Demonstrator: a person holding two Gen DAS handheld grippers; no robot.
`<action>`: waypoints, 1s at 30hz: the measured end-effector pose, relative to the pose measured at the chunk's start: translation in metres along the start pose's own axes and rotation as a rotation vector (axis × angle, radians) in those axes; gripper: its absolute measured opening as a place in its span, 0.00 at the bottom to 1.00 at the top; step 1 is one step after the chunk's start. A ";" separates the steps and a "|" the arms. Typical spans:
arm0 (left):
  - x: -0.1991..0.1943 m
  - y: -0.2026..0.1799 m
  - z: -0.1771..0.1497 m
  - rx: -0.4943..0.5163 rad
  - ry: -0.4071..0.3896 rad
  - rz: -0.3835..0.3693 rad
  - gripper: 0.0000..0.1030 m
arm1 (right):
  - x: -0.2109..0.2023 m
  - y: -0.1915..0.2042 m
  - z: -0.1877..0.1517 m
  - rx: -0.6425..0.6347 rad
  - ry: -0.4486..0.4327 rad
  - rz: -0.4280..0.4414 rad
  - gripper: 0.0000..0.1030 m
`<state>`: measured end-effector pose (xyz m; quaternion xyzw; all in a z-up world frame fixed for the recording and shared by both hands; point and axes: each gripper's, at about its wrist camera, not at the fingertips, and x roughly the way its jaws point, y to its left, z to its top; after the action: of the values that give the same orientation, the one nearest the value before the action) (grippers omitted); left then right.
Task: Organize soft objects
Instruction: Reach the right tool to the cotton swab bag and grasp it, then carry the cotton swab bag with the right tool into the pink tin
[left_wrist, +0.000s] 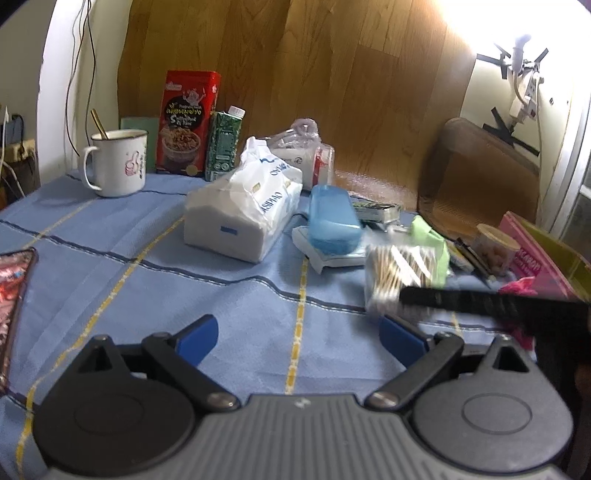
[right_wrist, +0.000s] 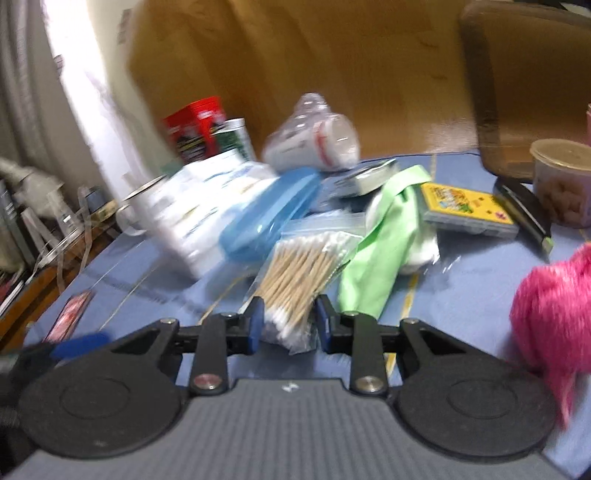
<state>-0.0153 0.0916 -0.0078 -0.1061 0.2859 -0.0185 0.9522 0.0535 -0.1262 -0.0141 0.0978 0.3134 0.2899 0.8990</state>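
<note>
the right gripper (right_wrist: 289, 325) has its blue-padded jaws closed on the near end of a clear plastic bag of wooden cotton swabs (right_wrist: 301, 271), lying on the blue striped tablecloth (left_wrist: 155, 295) just beside a light green cloth (right_wrist: 384, 243). the left gripper (left_wrist: 298, 334) hangs open and empty above the cloth, near the white tissue pack (left_wrist: 242, 212).

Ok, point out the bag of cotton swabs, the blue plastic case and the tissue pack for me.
bag of cotton swabs (right_wrist: 295, 273): right wrist view, on the wooden sticks.
blue plastic case (left_wrist: 332, 218): left wrist view, on the lid's top.
tissue pack (left_wrist: 240, 210): left wrist view, on the white wrapper's side.
</note>
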 end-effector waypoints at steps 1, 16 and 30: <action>0.000 0.001 0.000 -0.010 0.003 -0.015 0.95 | -0.004 0.000 -0.003 -0.015 0.014 0.019 0.32; 0.000 -0.021 -0.006 0.029 0.036 -0.124 0.95 | -0.040 0.002 -0.037 -0.001 0.049 0.107 0.33; 0.001 -0.021 -0.006 0.042 0.041 -0.136 0.95 | -0.051 -0.018 -0.034 0.061 0.004 0.011 0.33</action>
<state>-0.0177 0.0693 -0.0087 -0.1051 0.2969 -0.0912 0.9447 0.0081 -0.1706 -0.0218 0.1264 0.3232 0.2856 0.8933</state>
